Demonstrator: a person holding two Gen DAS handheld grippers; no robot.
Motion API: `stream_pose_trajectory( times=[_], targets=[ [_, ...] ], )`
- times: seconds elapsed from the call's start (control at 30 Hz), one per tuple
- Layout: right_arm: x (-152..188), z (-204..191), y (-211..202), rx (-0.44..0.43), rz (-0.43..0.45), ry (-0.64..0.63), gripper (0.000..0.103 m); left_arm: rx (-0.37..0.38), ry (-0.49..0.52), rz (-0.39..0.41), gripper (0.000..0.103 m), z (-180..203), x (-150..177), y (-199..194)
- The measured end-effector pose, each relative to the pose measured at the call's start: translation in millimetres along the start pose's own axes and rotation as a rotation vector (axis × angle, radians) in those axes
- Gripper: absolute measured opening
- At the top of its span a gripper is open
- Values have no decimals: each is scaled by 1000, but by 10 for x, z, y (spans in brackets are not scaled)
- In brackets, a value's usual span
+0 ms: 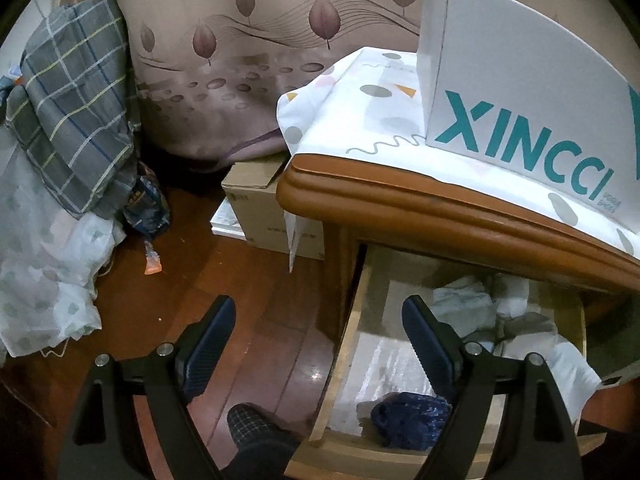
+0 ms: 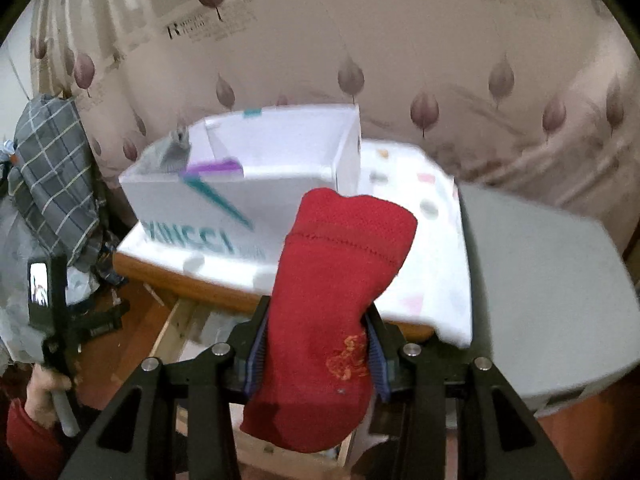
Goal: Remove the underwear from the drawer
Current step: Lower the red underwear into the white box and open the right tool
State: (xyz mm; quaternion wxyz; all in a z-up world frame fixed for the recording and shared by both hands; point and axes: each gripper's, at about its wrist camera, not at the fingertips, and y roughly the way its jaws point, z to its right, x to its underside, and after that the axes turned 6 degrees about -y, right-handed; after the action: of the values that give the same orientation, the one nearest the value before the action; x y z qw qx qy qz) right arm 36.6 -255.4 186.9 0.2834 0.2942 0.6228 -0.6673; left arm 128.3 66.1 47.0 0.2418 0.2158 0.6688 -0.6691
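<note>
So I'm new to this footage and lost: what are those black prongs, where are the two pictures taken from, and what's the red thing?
No robot here: a person carries a hand-held gripper in each hand, with a camera looking along its two fingers. The left view shows the left hand-held gripper open and empty over the pulled-out drawer, where pale cloths and a dark blue item lie. The right view shows the right hand-held gripper clamped on a red garment. A white box sits on the cabinet's cloth-covered top.
</note>
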Motion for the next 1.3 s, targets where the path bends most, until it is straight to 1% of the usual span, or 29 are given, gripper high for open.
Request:
stream_pose_trajectory(
  times=[0.13,0.2,0.27,0.33,0.4,0.5,0.6,0.73,0.87,1.03,1.1,1.17,1.23,1.3],
  targets=[
    [-379,5,-36,-10,3,-34,43,-1,-31,0,83,-66,-25,2],
    [-605,-13,-7,-2,2,-72,43,-15,-48,0,83,-106,-38,7],
    [-790,-13,37,-2,3,-76,43,-15,-66,-10,83,-153,-51,36],
    [-980,-4,133,-24,-16,-74,43,-19,-86,-18,83,-186,-63,63],
    [-1177,-14,277,-14,-29,-80,43,-23,-98,-22,83,-203,-65,70],
    [-1392,-72,515,-1,-59,-103,43,-22,-112,-29,83,-233,-74,87],
    [-1513,-151,771,-1,-98,-117,43,-26,-119,-30,83,-255,-80,97],
    [-1599,-222,1181,1,-172,-135,43,-20,-130,-38,83,-287,-90,117],
    [-1594,-258,1596,37,-258,-153,43,-22,-127,-42,83,-298,-92,121],
    [-1558,-184,1920,77,-323,-134,44,-30,-128,-41,84,-307,-93,125],
    [-1564,-142,1975,93,-331,-114,45,-31,-132,-44,84,-316,-101,137],
    [-1562,-117,2004,101,-335,-104,48,-25,-133,-49,84,-317,-106,143],
    [-1558,-123,1996,96,-326,-106,50,-23,-124,-49,84,-309,-105,149],
    [-1563,-127,1933,112,-296,-110,52,-26,-111,-51,84,-287,-106,156]
  ],
)
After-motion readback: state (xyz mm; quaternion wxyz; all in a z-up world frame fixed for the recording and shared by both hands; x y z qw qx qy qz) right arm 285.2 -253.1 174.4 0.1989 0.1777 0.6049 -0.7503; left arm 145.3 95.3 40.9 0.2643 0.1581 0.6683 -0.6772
